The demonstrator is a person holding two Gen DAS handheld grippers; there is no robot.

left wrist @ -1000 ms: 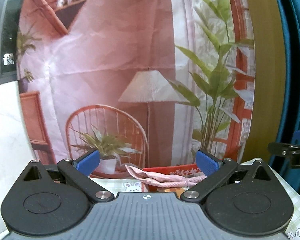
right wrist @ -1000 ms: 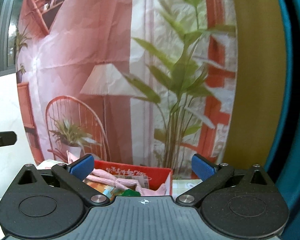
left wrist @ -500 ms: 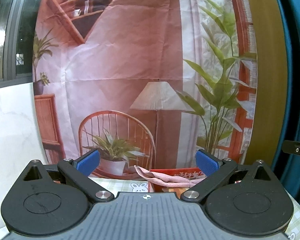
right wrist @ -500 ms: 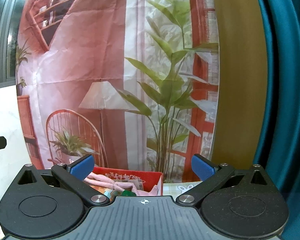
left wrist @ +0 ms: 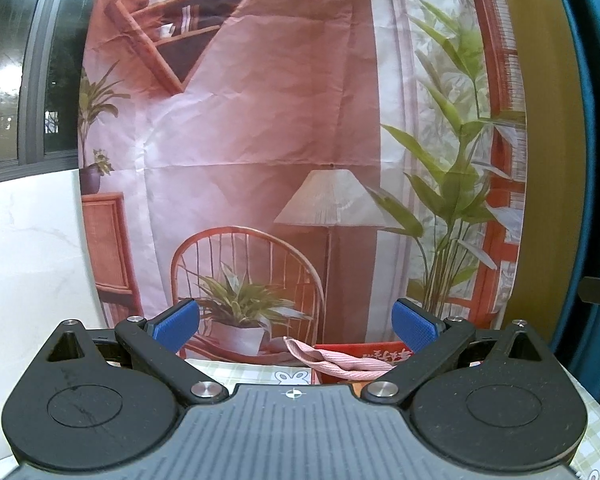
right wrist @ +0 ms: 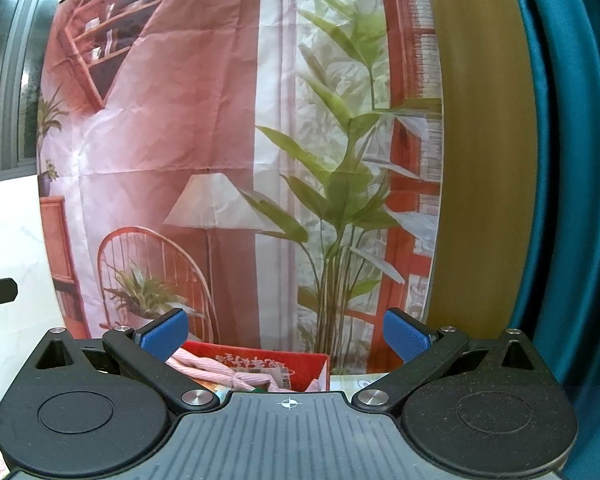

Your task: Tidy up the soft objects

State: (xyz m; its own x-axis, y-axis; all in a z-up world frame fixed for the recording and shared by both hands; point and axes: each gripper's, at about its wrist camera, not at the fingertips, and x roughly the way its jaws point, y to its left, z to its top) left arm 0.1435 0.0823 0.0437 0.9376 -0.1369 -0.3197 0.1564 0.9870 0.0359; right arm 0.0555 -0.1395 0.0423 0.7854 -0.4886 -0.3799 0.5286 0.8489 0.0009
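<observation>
A red box (left wrist: 360, 350) stands at the back of the table against the printed backdrop. A pink striped cloth (left wrist: 336, 366) hangs out of it over its left rim. In the right wrist view the red box (right wrist: 284, 364) holds the pink cloth (right wrist: 216, 372) and some other coloured items, mostly hidden behind the gripper body. My left gripper (left wrist: 296, 326) is open and empty, raised and pointing at the backdrop above the box. My right gripper (right wrist: 284, 336) is open and empty, raised the same way.
A printed backdrop (left wrist: 260, 160) with chair, lamp and plants hangs close behind the table. A checked tablecloth with rabbits (left wrist: 260, 374) covers the table. A teal curtain (right wrist: 560, 200) hangs on the right. A white wall (left wrist: 28, 260) lies left.
Both grippers have tilted upward and pulled back, so the box and cloth sit lower in view and more backdrop shows. Both stay open and empty.
</observation>
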